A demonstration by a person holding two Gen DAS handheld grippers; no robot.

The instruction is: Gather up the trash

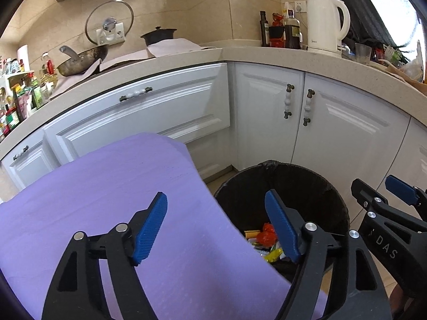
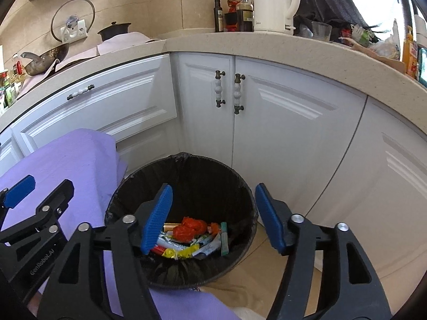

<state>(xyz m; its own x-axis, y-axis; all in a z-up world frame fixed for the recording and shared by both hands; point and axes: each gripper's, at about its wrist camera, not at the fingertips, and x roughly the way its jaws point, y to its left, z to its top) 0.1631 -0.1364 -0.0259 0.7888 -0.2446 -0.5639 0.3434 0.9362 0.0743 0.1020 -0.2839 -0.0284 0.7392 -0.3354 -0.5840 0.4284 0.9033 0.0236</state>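
A black lined trash bin [image 2: 186,176] stands on the floor against the white corner cabinets; it also shows in the left wrist view [image 1: 293,184]. Inside lie several wrappers [image 2: 194,237], among them a crumpled red one [image 2: 189,229] and a yellow one [image 1: 273,254]. My right gripper [image 2: 213,216] is open and empty above the bin's mouth. My left gripper [image 1: 216,229] is open and empty, over the edge of a purple cloth-covered surface [image 1: 106,213] beside the bin. The right gripper also shows at the left wrist view's right edge [image 1: 387,200].
White cabinet doors with beaded handles [image 2: 226,90] stand behind the bin. The counter [image 2: 240,42] above holds a white kettle [image 2: 275,2], dark bottles [image 2: 245,13], a wok [image 1: 82,61], a pot and clutter at the right. Tan floor [image 2: 267,280] lies right of the bin.
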